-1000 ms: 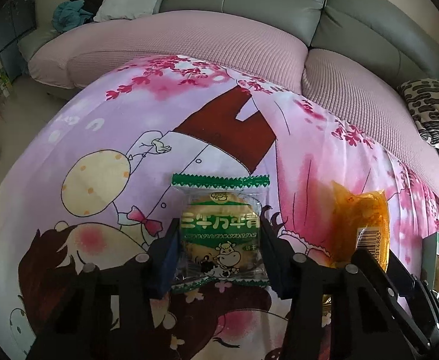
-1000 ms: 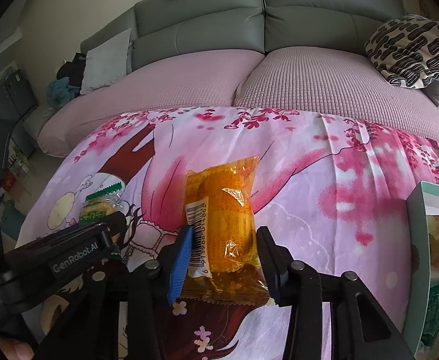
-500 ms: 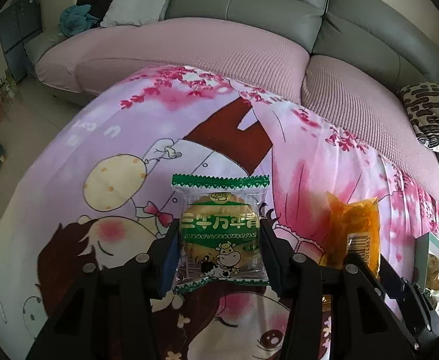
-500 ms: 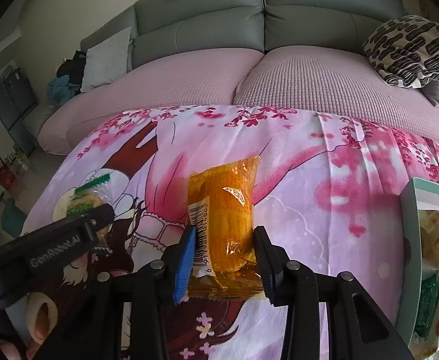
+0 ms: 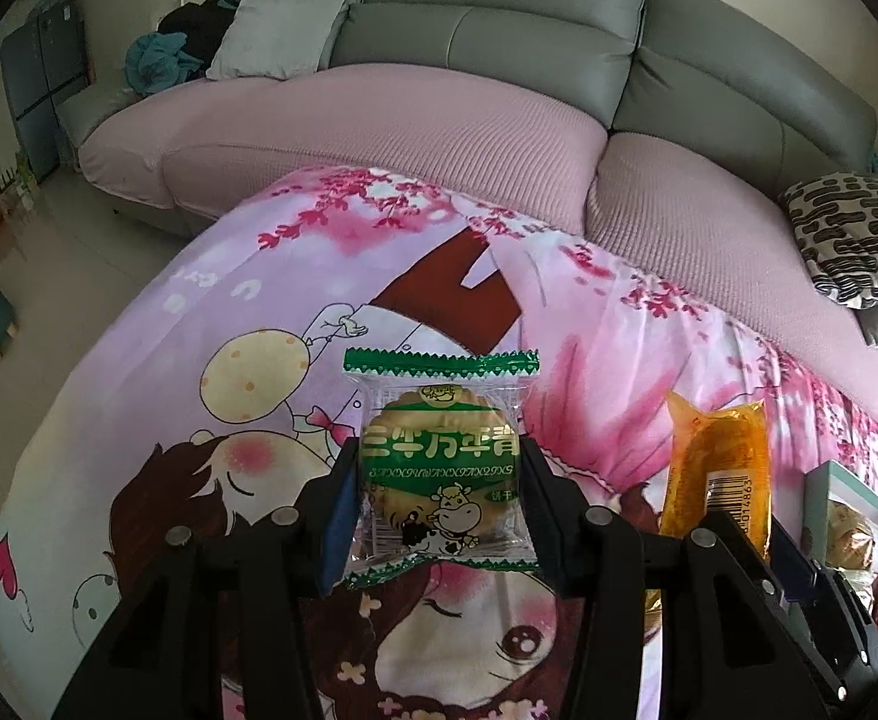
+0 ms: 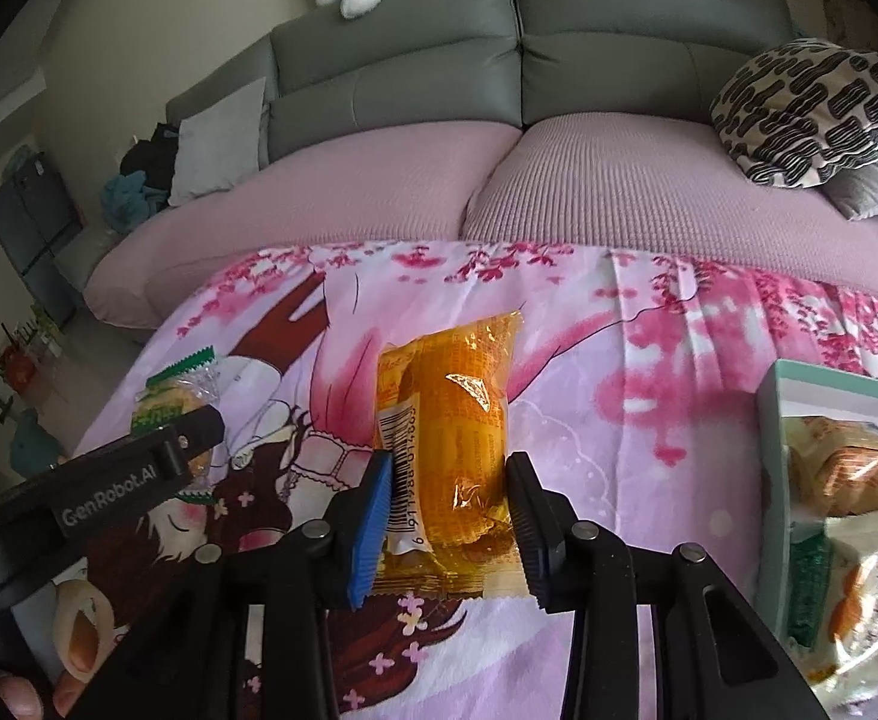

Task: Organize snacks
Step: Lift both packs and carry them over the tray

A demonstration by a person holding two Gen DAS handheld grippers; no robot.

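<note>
While both packets were held clear above the surface (image 5: 211,324) — draped in a pink cartoon-printed cloth — the left gripper (image 5: 439,504) was clamped on a green-edged biscuit packet (image 5: 441,468), and the jaws of the right gripper (image 6: 448,516), having just been closing, were pressed on an orange snack packet (image 6: 448,420). A pale green box (image 6: 770,420) of snacks was seen at the right edge. Behind, a grey sofa (image 5: 487,30) with pink seat covers was visible.
</note>
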